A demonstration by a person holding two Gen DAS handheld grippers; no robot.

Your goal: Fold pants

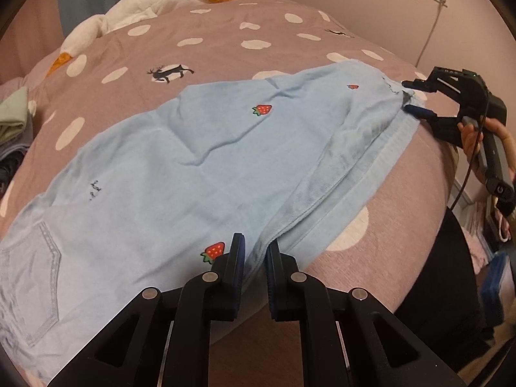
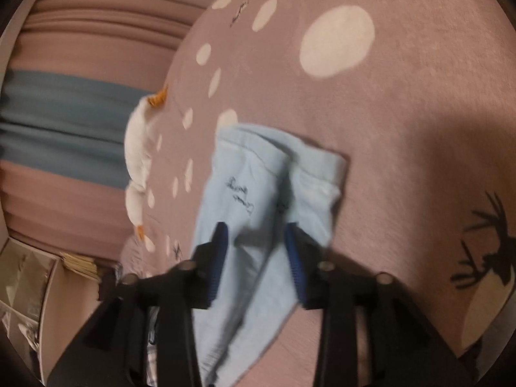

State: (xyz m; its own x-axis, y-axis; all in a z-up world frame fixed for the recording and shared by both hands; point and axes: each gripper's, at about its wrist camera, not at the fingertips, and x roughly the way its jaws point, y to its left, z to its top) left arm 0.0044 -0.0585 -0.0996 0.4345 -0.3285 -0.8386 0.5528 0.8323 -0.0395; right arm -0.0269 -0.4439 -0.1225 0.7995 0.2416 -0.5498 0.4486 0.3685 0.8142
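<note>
We see the light blue pants (image 1: 180,167) lying flat across the bed (image 1: 371,277), on its pink bedspread with white dots. The pants carry small embroidered strawberries (image 1: 262,109) and a stitched back pocket (image 1: 32,283) near their waist end.

Our left hand-held gripper (image 1: 253,258) sits at the near edge of the pants, its fingers a little apart with a fold of the blue cloth running between them; we cannot tell whether they pinch it.

Our right hand-held gripper (image 2: 256,248) is at the cuff end of the pants (image 2: 264,193), its fingers apart on either side of a raised ridge of the cloth, not clamped. In the left wrist view it (image 1: 409,96) shows at the far end of the pants, by the hems.

Beyond the pants, a white plush goose (image 1: 142,9) lies at the bed's far edge.
</note>
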